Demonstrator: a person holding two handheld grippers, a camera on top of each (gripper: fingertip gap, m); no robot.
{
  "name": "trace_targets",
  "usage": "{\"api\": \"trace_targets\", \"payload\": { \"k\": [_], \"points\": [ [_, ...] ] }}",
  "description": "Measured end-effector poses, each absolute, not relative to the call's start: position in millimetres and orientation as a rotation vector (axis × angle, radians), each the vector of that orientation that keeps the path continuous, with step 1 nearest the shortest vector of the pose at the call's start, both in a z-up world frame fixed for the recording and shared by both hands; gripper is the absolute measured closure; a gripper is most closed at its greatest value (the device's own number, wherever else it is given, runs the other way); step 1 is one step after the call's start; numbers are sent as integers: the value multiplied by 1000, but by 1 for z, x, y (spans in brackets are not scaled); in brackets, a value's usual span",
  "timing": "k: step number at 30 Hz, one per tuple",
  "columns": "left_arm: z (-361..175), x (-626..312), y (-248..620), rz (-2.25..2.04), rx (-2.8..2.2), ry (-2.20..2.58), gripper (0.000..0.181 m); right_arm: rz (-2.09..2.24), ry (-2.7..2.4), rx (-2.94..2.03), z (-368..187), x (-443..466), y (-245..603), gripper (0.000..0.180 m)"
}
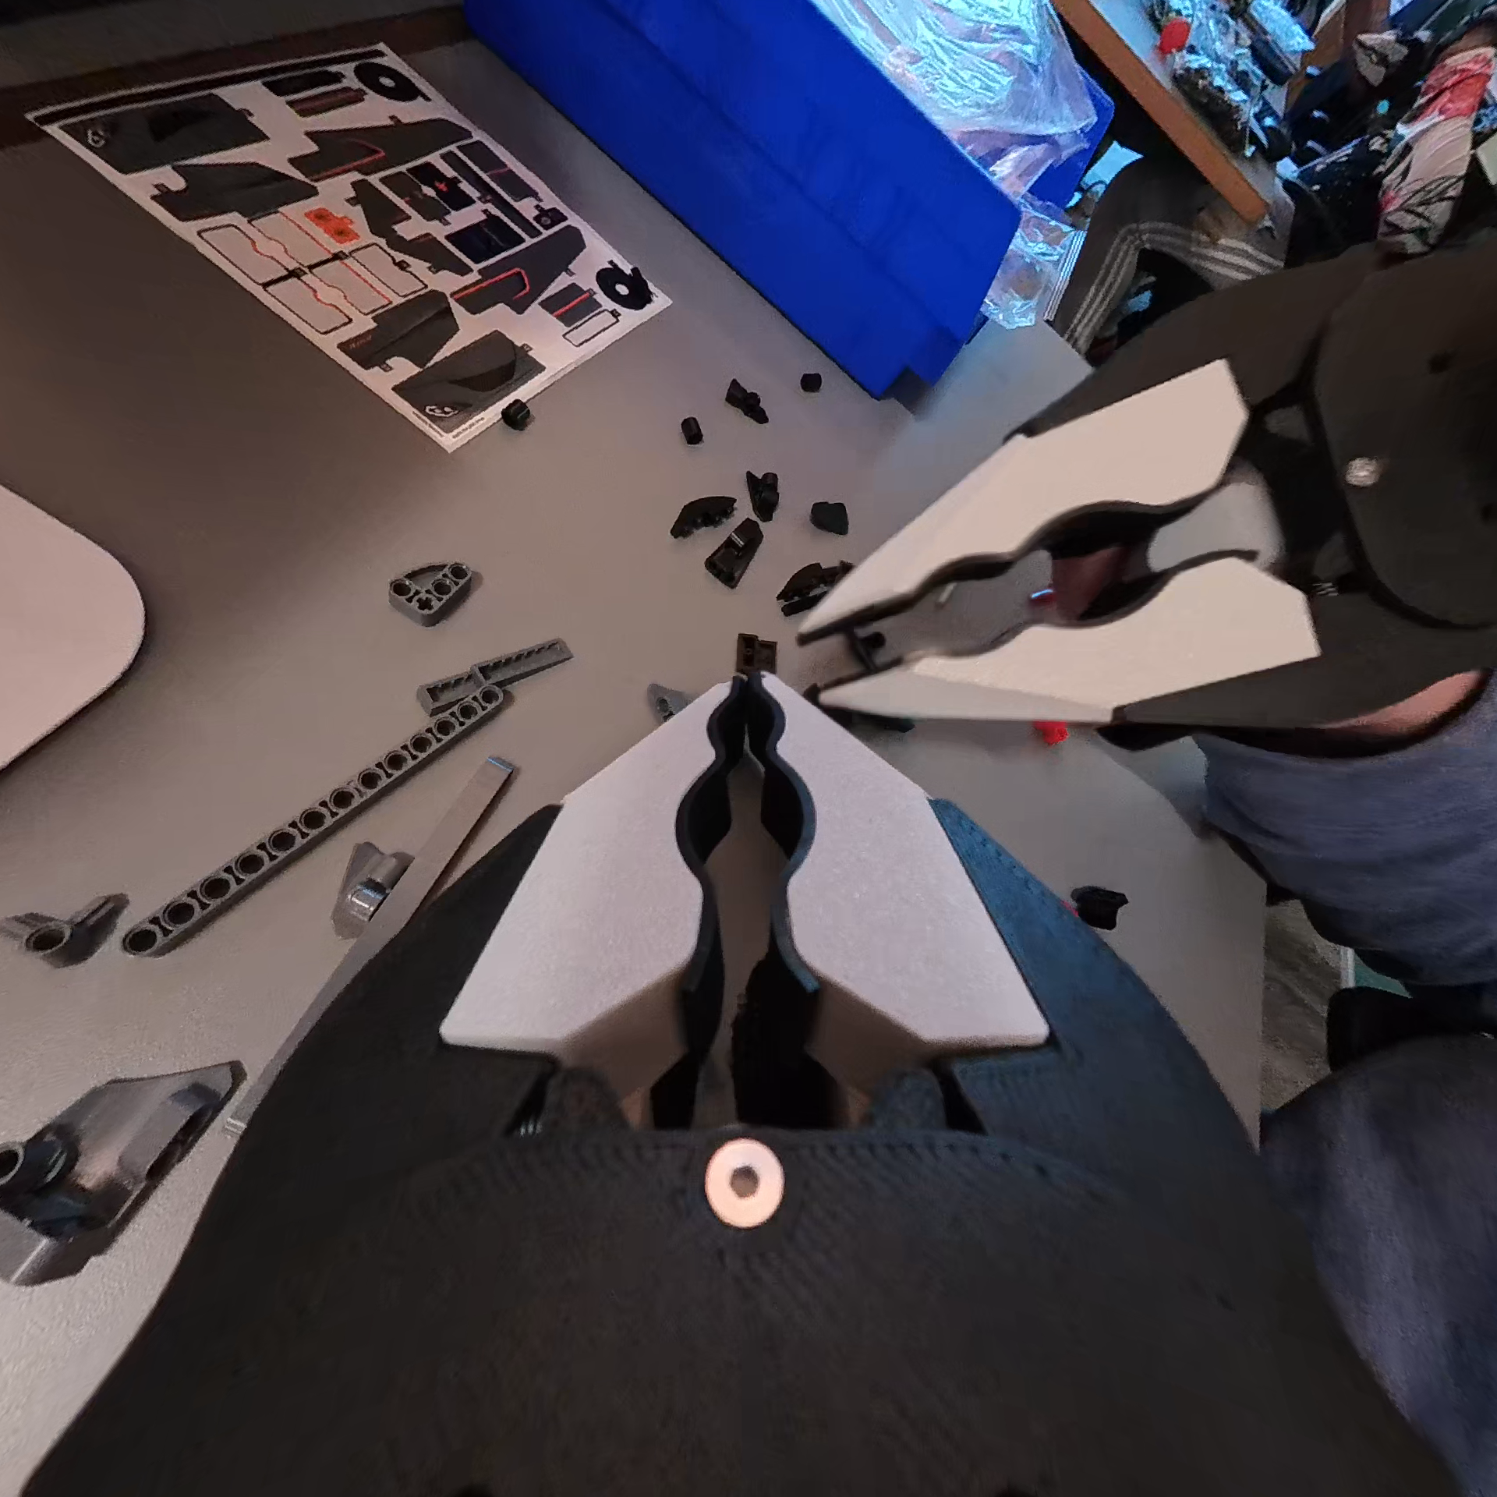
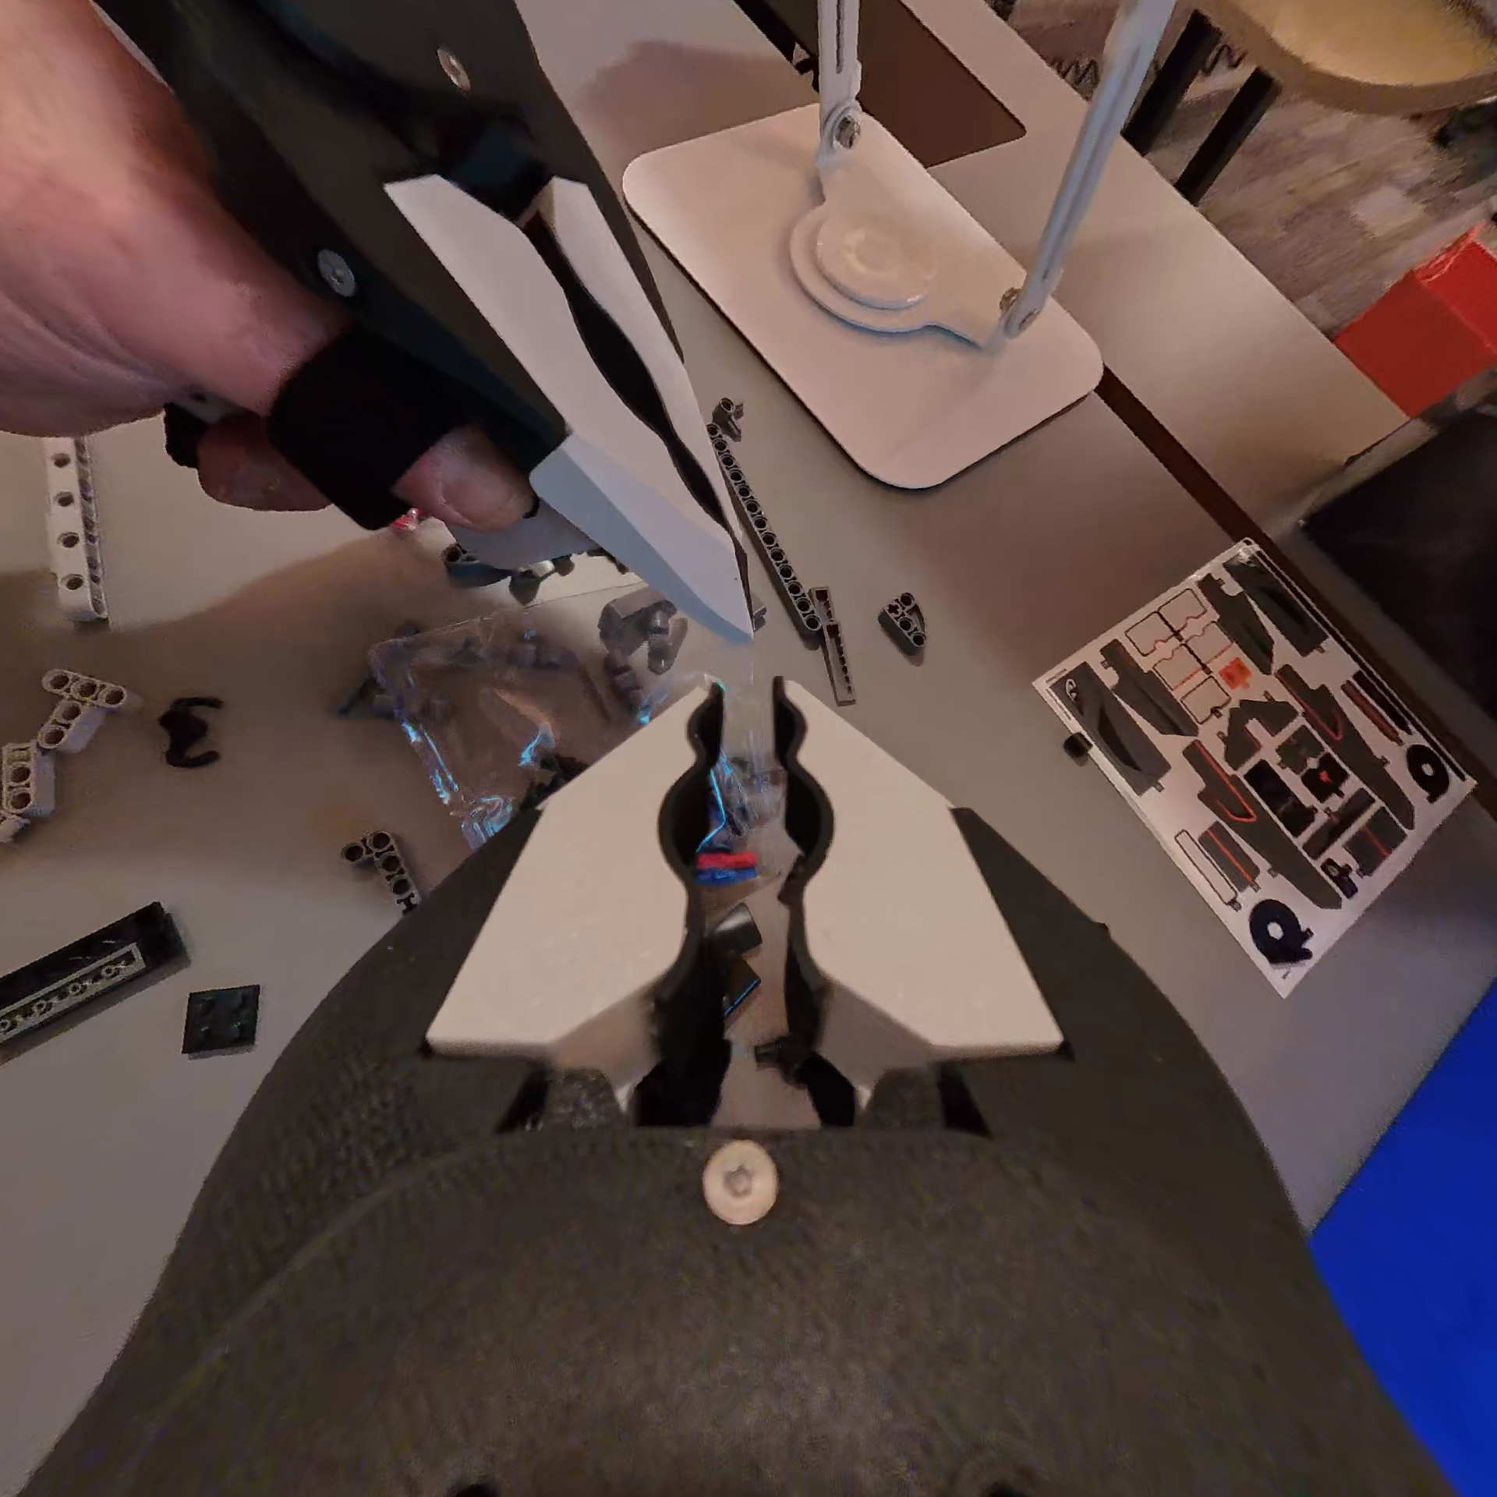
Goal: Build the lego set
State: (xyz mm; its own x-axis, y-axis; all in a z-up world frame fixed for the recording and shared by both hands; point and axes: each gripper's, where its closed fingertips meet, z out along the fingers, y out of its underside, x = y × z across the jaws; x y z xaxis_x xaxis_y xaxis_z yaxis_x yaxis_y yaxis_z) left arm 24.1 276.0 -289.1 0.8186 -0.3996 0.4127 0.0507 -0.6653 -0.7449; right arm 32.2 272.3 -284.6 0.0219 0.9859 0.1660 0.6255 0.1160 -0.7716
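Observation:
My right gripper [image 2: 747, 695] is closed on a small clear plastic bag [image 2: 741, 778] with red, blue and black Lego pieces inside; the bag is bunched between its jaws, which stand slightly apart. My left gripper [image 1: 749, 687] is shut; in the right wrist view [image 2: 749, 633] its tips pinch the thin top of that bag just above my right gripper. The right gripper [image 1: 810, 664] also shows in the left wrist view, tip to tip with the left. A small dark brick [image 1: 755, 652] lies just beyond the left tips. A long grey beam [image 1: 324, 810] lies to the left.
A sticker sheet [image 1: 348, 235] and a blue bin [image 1: 769, 178] lie at the back. Several small black pieces [image 1: 729, 518] are scattered on the grey table. A second clear bag [image 2: 486, 713] with grey parts, white beams [image 2: 73, 526] and a white lamp base [image 2: 867, 308] are nearby. My left and right fingertips are right by each other. The small dark brick [image 1: 755, 652] lies around 9 cm away from my right fingertips.

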Motion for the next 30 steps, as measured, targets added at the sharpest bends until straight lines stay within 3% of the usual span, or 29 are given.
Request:
{"api": "trace_targets", "payload": {
  "k": [1, 6, 15, 30],
  "points": [
    [-288, 25, 276, -725, -2189, 268, 181, 649, -1695, -1606, -289, 31, 273, 160],
    [-280, 33, 272, -748, -2148, 344, 181, 842, -1778, -1651, -302, 22, 265, 143],
    [-268, 41, 265, -755, -2077, 480, 181, 1117, -1853, -1630, -293, 19, 251, 178],
    [-242, 58, 237, -644, -1924, 781, 181, 1573, -1700, -1677, -258, 39, 235, 180]
  ]
}}
